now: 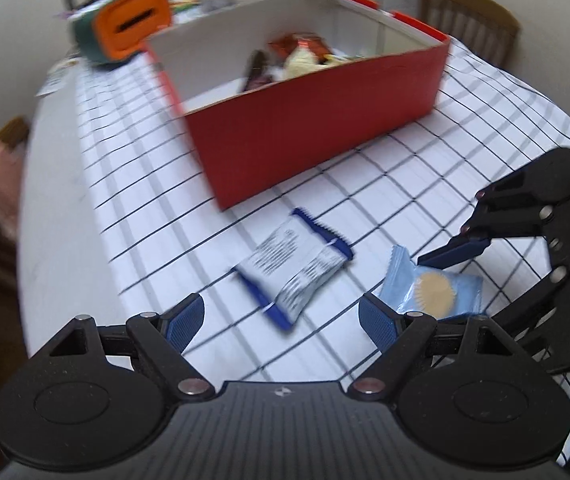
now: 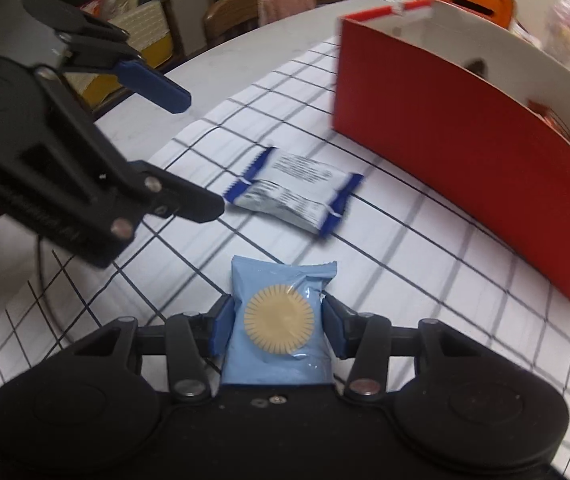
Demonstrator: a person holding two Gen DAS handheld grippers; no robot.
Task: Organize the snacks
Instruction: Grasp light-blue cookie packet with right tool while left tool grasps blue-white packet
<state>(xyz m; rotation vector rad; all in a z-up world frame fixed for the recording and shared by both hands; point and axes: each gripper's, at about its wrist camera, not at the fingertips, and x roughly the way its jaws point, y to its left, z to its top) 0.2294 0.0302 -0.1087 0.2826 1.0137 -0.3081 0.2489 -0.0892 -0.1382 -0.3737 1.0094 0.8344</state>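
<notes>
A light blue biscuit packet (image 2: 279,320) sits between the pads of my right gripper (image 2: 279,326), which is shut on it; it also shows in the left wrist view (image 1: 435,290). A white and blue snack packet (image 1: 295,266) lies on the checked cloth just ahead of my left gripper (image 1: 281,320), which is open and empty; the right wrist view shows it too (image 2: 293,194). The red box (image 1: 317,128) with white inside holds several snacks (image 1: 297,58) and stands further back. In the right wrist view the box (image 2: 457,156) is at the right.
An orange and green container (image 1: 125,24) stands behind the box. Wooden chairs (image 1: 471,20) stand around the round table. The checked cloth (image 1: 365,184) covers the table's middle; bare table (image 1: 53,200) lies to the left.
</notes>
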